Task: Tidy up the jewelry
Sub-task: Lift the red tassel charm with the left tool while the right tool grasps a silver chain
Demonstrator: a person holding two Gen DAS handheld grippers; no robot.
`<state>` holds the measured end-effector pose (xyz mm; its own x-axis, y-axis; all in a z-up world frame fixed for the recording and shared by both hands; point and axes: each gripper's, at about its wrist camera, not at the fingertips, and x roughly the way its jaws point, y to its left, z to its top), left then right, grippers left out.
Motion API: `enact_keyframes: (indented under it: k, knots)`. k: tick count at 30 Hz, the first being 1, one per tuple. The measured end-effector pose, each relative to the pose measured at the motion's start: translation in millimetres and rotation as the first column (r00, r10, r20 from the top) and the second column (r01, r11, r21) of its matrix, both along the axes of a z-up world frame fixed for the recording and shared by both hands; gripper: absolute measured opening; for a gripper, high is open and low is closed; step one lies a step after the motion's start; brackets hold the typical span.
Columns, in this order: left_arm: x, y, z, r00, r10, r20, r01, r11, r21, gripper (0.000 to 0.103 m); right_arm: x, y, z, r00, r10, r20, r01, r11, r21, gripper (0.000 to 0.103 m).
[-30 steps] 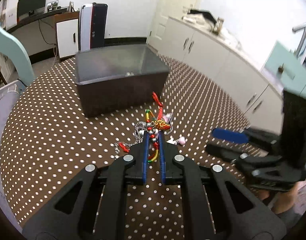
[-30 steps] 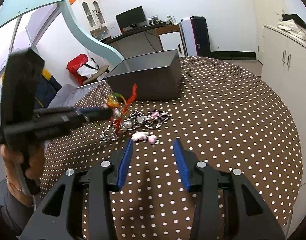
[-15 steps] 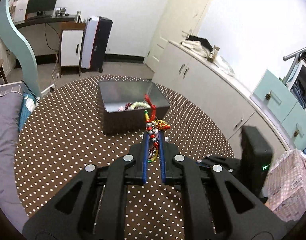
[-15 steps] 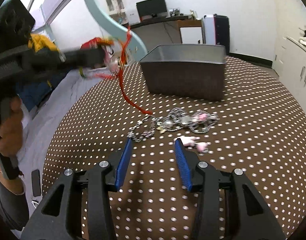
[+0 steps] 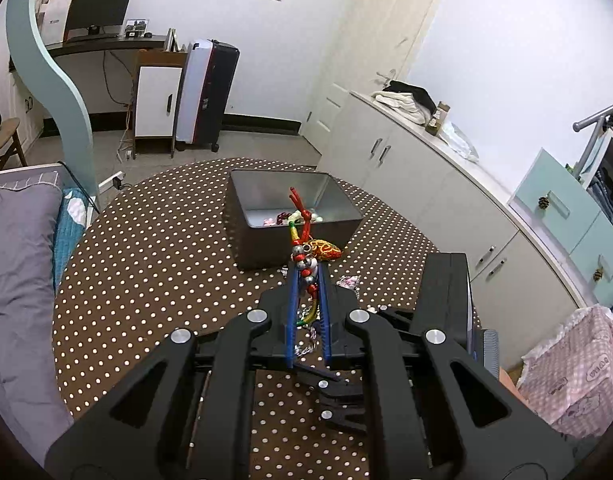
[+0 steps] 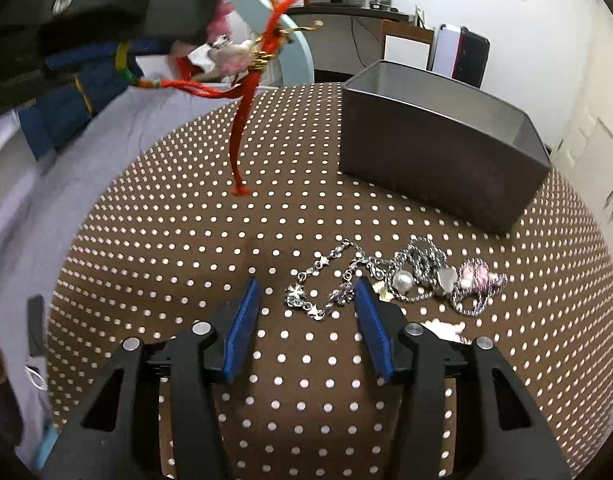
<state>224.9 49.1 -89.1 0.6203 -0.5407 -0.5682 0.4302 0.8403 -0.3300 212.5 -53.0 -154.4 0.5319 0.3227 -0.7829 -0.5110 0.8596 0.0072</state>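
A: Left hand-held gripper [image 5: 306, 276]?
B: Clenched on the red beaded bracelet [image 5: 308, 258], raised above the desk [image 5: 154, 248]; its cord dangles short of the box [image 5: 266, 240].
A: Right hand-held gripper [image 6: 306, 320]?
B: Released, jaws apart and empty, low over the silver chain [image 6: 318, 300]. More chains [image 6: 438, 280] lie beside it.
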Motion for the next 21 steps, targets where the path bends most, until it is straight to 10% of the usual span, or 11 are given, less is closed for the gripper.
enact_keyframes:
  k: [3,21]
  knots:
    - [0.2,2.6,-1.7,1.000,-0.004,-0.006,0.004,1.000,0.001,0.010,1.3,-0.7,-1.5,1.000,0.008,0.019,-0.007,0.999,-0.031,0.011]
    - [13.5,-18.5,26.1,0.997,-0.064,0.035,0.065,0.998,-0.020,0.010,-6.6,-68.7,106.3,0.987,-0.010,0.160,-0.028,0.972,0.232,0.009]
